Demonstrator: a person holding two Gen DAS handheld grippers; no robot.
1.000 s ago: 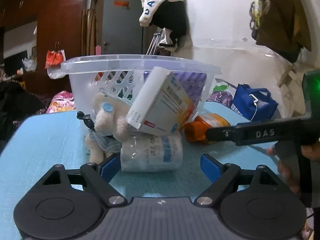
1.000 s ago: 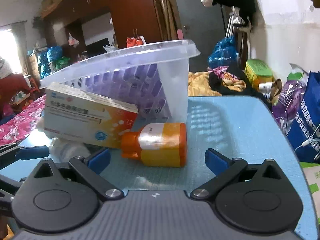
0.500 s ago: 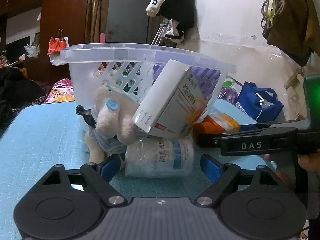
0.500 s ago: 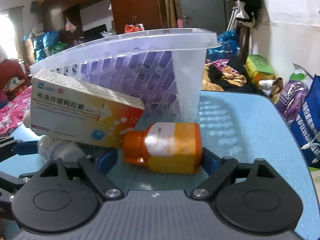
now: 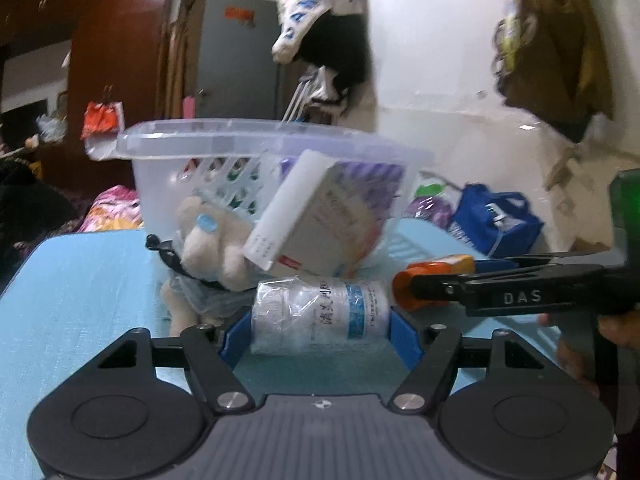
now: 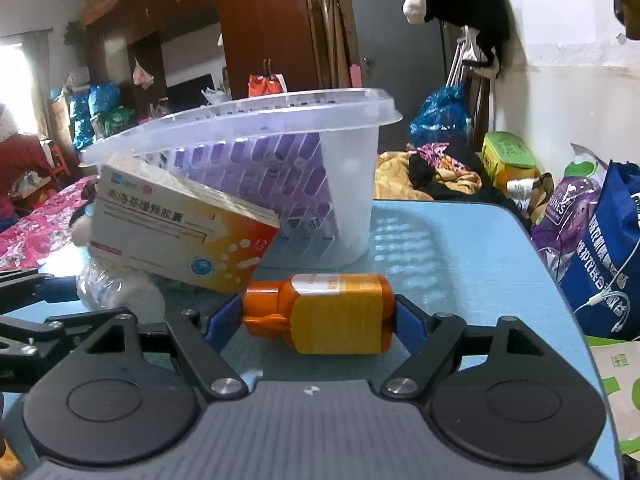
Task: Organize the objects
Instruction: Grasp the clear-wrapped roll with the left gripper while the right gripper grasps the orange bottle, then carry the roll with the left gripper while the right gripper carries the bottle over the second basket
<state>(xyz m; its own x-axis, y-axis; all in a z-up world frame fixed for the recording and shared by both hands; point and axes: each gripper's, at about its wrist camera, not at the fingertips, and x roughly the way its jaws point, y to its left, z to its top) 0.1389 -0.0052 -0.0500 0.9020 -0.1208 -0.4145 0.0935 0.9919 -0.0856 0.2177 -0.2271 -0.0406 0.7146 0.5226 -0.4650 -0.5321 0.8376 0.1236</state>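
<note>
A white roll in clear wrap point(image 5: 320, 312) lies on its side on the blue table point(image 5: 80, 280). My left gripper point(image 5: 316, 328) is closing, its blue pads touching the roll's two ends. An orange bottle point(image 6: 332, 312) lies on its side with my right gripper point(image 6: 316, 320) shut on it, one pad on the cap and one on the base. A medicine box point(image 6: 180, 232) leans over the roll against a clear basket point(image 6: 348, 152). A beige plush toy point(image 5: 208, 240) sits left of the box. The right gripper's finger point(image 5: 500, 292) reaches in from the right beside the bottle point(image 5: 436, 266).
The basket point(image 5: 256, 136) stands tilted at the table's middle. Blue and purple bags point(image 6: 600, 248) stand past the table's right edge point(image 6: 540, 248). Clothes hang on the wall behind. A hand point(image 5: 616, 332) holds the right gripper.
Both grippers have moved forward. The left jaws narrowed onto the wrapped roll's ends. The right jaws narrowed onto the orange bottle, which now sits between the pads.
</note>
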